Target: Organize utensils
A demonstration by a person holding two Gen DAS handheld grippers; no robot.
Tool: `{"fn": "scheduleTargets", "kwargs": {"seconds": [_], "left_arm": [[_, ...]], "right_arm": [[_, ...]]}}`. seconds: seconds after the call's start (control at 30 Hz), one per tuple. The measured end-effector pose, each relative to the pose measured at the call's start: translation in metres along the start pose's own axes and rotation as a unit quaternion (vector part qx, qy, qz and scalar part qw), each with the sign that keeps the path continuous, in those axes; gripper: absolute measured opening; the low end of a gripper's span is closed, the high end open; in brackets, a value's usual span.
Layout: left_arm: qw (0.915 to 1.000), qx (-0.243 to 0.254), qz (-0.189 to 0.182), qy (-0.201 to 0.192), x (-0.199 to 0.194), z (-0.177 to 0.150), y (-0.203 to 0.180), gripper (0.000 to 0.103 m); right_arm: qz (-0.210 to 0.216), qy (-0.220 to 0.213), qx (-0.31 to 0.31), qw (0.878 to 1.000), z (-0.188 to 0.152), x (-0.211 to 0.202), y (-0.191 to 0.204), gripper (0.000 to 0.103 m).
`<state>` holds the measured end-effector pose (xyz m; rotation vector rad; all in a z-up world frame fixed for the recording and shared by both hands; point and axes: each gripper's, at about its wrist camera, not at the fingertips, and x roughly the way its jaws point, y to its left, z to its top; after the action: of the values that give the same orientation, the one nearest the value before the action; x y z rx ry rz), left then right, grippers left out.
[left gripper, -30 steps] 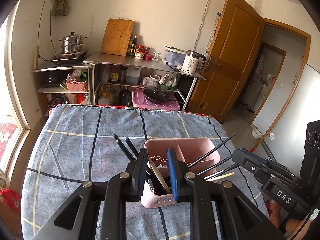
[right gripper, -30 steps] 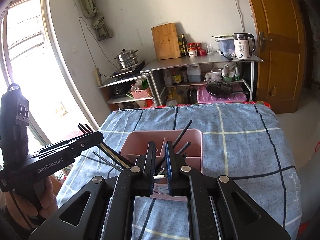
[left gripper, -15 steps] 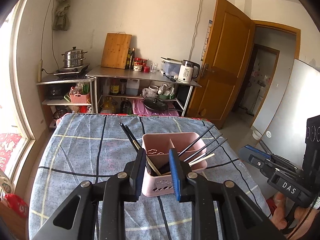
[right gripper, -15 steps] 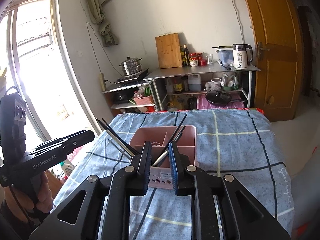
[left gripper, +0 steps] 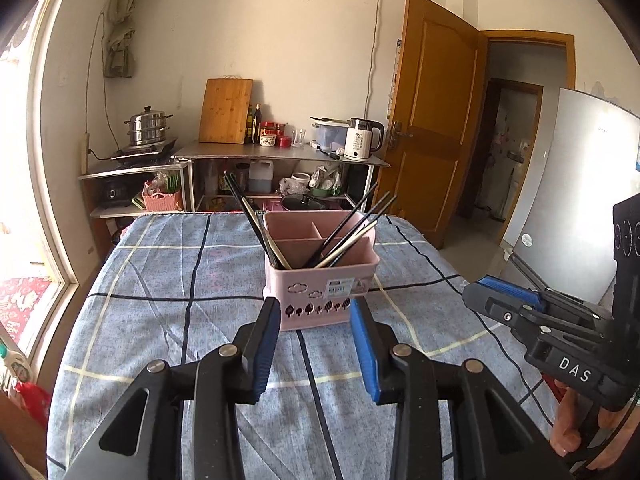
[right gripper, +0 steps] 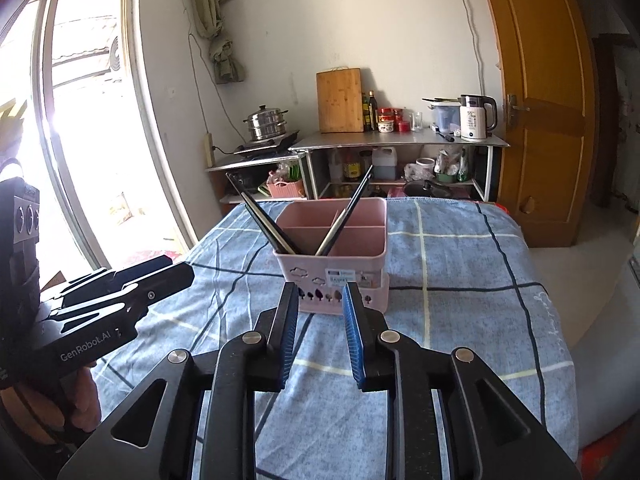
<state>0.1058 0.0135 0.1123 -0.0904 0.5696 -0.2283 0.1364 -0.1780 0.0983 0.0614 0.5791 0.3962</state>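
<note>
A pink divided utensil basket (left gripper: 320,292) stands on the blue checked tablecloth (left gripper: 168,320); it also shows in the right wrist view (right gripper: 332,280). Several dark chopsticks (left gripper: 256,220) lean out of its near compartment, some left, some right (left gripper: 352,228). They show in the right wrist view too (right gripper: 260,220). My left gripper (left gripper: 316,324) is open and empty, just short of the basket's front wall. My right gripper (right gripper: 320,308) is open and empty, also just in front of the basket.
A metal shelf unit (left gripper: 280,160) with a kettle, a cutting board and a steamer pot stands behind the table. A window is at the left (right gripper: 80,120). A wooden door (left gripper: 432,120) is at the right. The right gripper's body (left gripper: 560,332) shows at the table's right edge.
Both grippers have drawn back from the basket and risen away. Their jaws have opened wider, and the chopsticks they stood around now lean in the basket.
</note>
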Motion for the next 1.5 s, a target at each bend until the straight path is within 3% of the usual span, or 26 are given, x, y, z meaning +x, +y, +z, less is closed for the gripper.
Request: {"fn": "scheduleTargets", "kwargs": {"seconds": [0.57, 1.5], "left_arm": [[0.9995, 0.019, 0.022, -0.007, -0.035, -0.067, -0.020, 0.036], [0.9995, 0.022, 0.020, -0.012, -0.036, -0.072, -0.024, 0.036]], "right_arm": [[-0.025, 0.008, -0.008, 1.000, -0.063, -0.032, 0.012, 0.024], [-0.030, 0.005, -0.015, 0.999, -0.070, -0.035, 0.012, 0.024]]}}
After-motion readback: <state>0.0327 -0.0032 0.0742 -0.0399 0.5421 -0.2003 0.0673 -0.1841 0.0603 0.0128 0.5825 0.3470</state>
